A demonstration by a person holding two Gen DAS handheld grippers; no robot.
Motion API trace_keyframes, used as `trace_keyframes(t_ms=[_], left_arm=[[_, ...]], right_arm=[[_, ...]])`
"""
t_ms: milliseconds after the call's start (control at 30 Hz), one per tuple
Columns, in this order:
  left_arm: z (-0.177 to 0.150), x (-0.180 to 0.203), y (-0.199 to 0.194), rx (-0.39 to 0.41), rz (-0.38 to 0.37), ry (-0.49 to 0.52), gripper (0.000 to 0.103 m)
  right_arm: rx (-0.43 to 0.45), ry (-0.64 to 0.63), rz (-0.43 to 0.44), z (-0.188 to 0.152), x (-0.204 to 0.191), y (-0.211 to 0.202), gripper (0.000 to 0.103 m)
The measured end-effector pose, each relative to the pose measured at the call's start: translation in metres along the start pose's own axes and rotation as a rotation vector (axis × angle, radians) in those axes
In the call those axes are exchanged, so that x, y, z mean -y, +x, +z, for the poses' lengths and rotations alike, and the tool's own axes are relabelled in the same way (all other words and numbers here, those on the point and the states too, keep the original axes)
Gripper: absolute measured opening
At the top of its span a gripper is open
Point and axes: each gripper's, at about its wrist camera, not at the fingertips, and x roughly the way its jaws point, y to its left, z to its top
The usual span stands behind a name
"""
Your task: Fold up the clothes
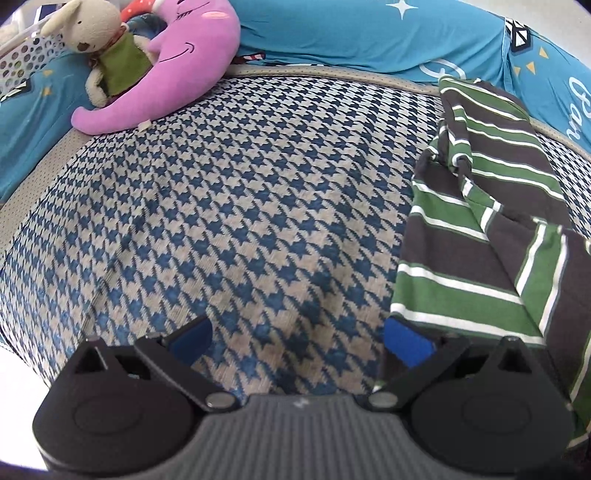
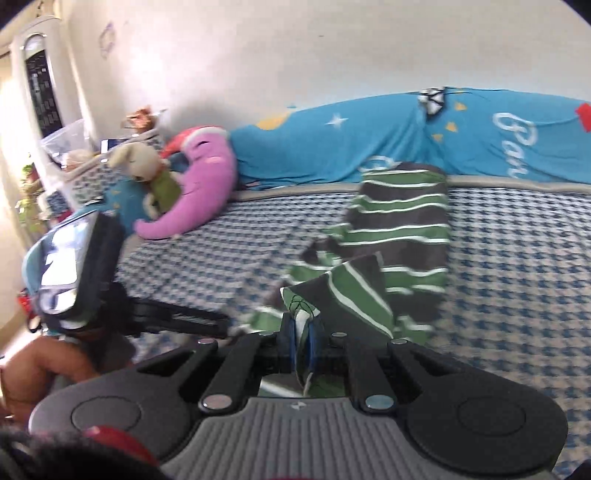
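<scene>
Scene: I am working a striped garment (image 2: 402,236) on a bed with a blue-and-grey houndstooth cover (image 1: 229,206), a teal quilt (image 1: 369,33) bunched along the far side.

Garment's place: it lies lengthwise toward the quilt, crumpled in the middle, its near end lifted off the cover in my right claw; from the left wrist view it runs down the right side of the bed.

Right gripper (image 2: 303,343): clamped together on a fold of the striped cloth, a pinch of green and white fabric standing up between the blue pads (image 2: 290,341).

Left gripper (image 1: 297,338): its pads stand wide apart over bare cover, nothing between them; the right-hand pad sits just beside the garment's near hem, and I cannot tell whether it touches.

How it will handle: I judge it a light, limp knit, soft and not fragile; it sags and bunches wherever it is unsupported, so one pinch will only drag it into a heap.

Where to take hold: I would take the near hem corner by my left pad, pinching an edge, so two held corners can pull it flat.

Risk: thin cloth could slip from a shallow pinch, or drag the cover along.

Bystanders: a purple moon cushion (image 1: 177,70) and a plush rabbit (image 1: 99,40) sit well apart at the far left.
</scene>
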Motion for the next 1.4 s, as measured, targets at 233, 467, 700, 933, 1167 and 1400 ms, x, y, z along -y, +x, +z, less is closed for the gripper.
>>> trace_keyframes(t_ms=[233,467,700,933,1167,1400], left_arm=[[-0.001,-0.017,-0.005,0.014,-0.003,-0.035,0.103],[0.001,-0.038,-0.011,0.039,-0.009,-0.089,0.103],[0.001,-0.051,-0.015,0.048,-0.025,-0.119,0.103],[-0.001,-0.045,-0.014,0.042,-0.062,-0.093,0.103],[-0.008,-0.026,-0.015,0.053,-0.086,-0.013,0.103],[-0.014,-0.012,-0.011,0.044,-0.104,0.036,0.103]], right_arm=[[-0.034,-0.044,0.099,-0.009,-0.038,0.012,0.009],[-0.083,-0.090,0.164,-0.022,-0.066,0.029,0.009],[-0.162,-0.150,0.182,-0.036,-0.078,0.049,0.009],[-0.262,-0.176,0.192,-0.049,-0.074,0.058,0.015],[-0.234,-0.174,0.191,-0.042,-0.061,0.034,0.015],[-0.191,-0.104,0.054,-0.033,-0.025,0.004,0.015]])
